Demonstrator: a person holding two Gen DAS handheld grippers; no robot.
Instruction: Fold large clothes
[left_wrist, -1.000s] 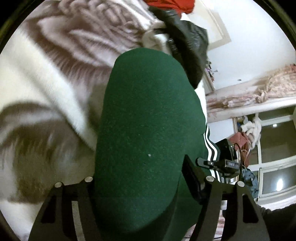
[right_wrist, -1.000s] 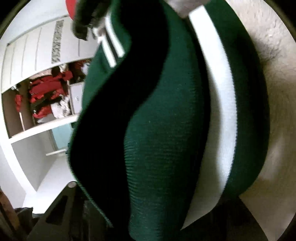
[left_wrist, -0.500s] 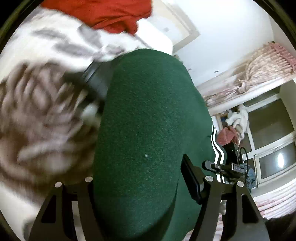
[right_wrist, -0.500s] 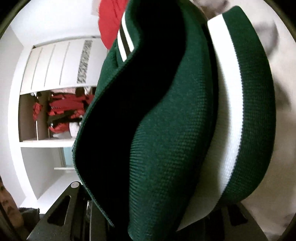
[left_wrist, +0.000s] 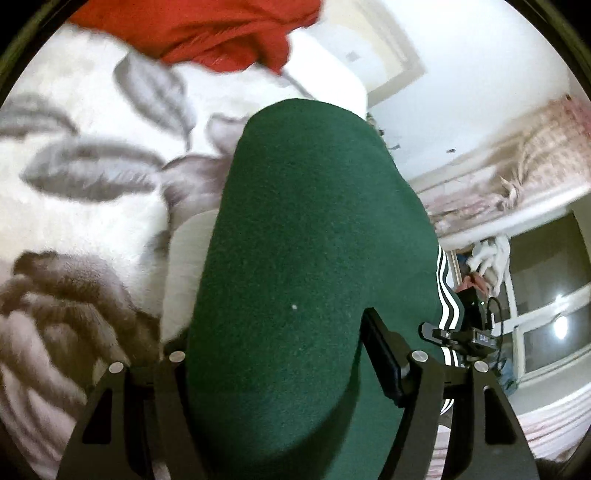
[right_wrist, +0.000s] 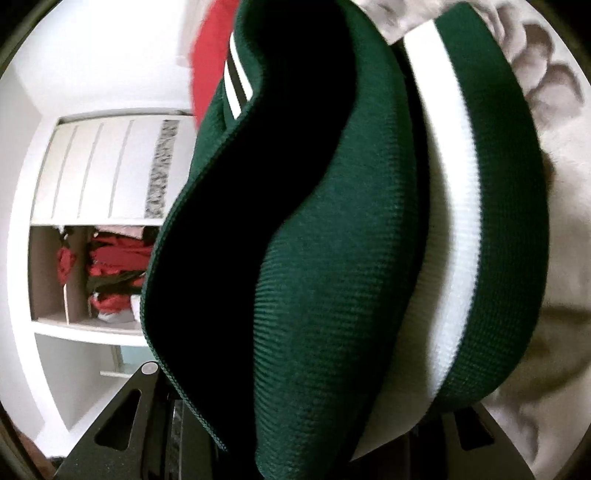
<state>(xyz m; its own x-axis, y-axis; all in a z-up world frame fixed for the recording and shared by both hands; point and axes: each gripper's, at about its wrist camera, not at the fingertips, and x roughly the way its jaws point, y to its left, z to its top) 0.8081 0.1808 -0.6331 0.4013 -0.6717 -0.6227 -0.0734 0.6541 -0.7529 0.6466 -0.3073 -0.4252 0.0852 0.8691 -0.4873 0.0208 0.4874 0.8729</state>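
A dark green garment (left_wrist: 314, 240) with white side stripes (left_wrist: 448, 295) fills the middle of the left wrist view. My left gripper (left_wrist: 273, 354) is shut on a thick rounded fold of it, which packs the gap between the fingers. In the right wrist view the same green garment (right_wrist: 332, 258) hangs in bunched folds with a broad white band (right_wrist: 458, 221). My right gripper (right_wrist: 306, 398) is shut on that bunch, and the cloth hides its right finger almost wholly. The garment is lifted off the bed.
A white blanket with grey-brown flower pattern (left_wrist: 92, 206) covers the bed below. A red garment (left_wrist: 207, 33) lies at its far edge. A window (left_wrist: 546, 314) and pink curtain (left_wrist: 517, 177) are to the right. An open wardrobe shelf with red clothes (right_wrist: 107, 273) stands at left.
Both grippers have carried the green garment across the bed. The black jacket has left the left wrist view and the red garment has come in at the top. Both grips are unchanged.
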